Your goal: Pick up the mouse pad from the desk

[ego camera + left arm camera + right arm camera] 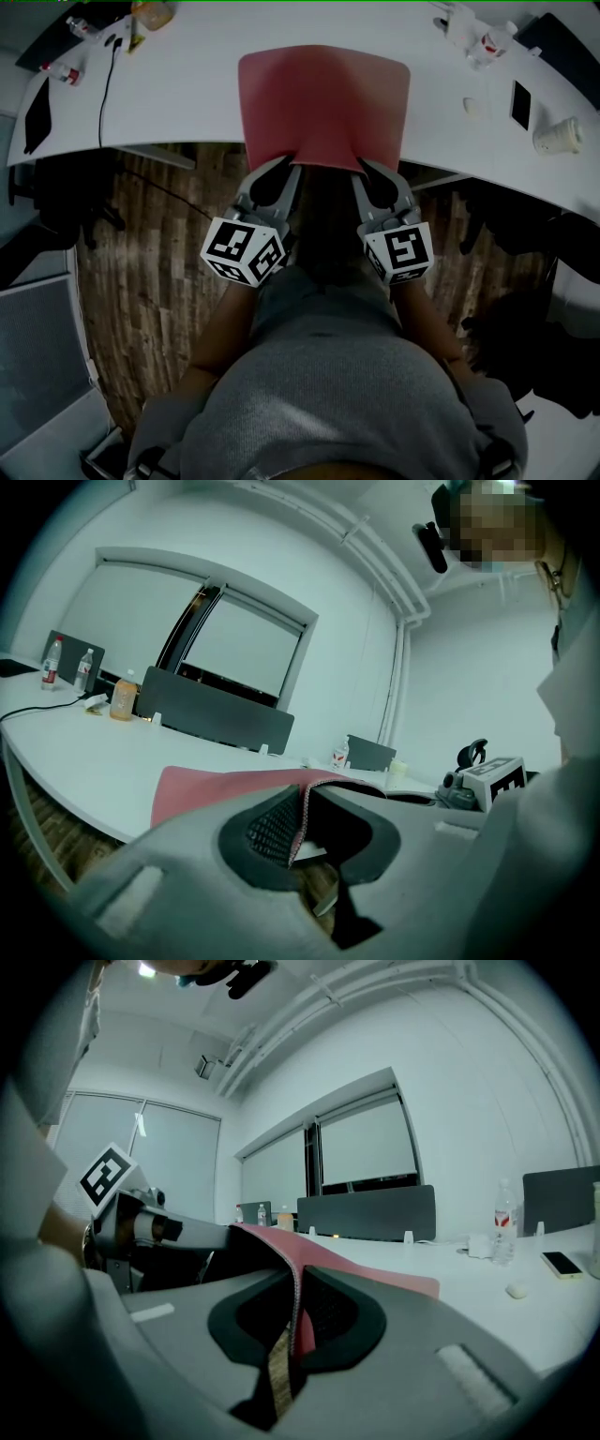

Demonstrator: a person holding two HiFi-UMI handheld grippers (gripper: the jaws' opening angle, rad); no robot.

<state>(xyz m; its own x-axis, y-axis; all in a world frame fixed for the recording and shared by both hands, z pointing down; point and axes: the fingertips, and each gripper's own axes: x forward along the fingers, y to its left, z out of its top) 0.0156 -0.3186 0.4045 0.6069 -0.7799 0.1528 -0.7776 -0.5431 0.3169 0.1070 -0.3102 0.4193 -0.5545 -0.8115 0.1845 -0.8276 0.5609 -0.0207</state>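
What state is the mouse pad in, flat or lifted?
Partly lifted: left gripper and right gripper pinch the mouse pad, near edge raised, rest on desk.

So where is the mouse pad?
Head view, centre: the mouse pad overhangs the near edge of the desk, clamped by the left hand-held gripper and the right hand-held gripper.

The red pad (323, 103) lies mostly flat on the desk (187, 98), its near edge overhanging, curled up and pinched.
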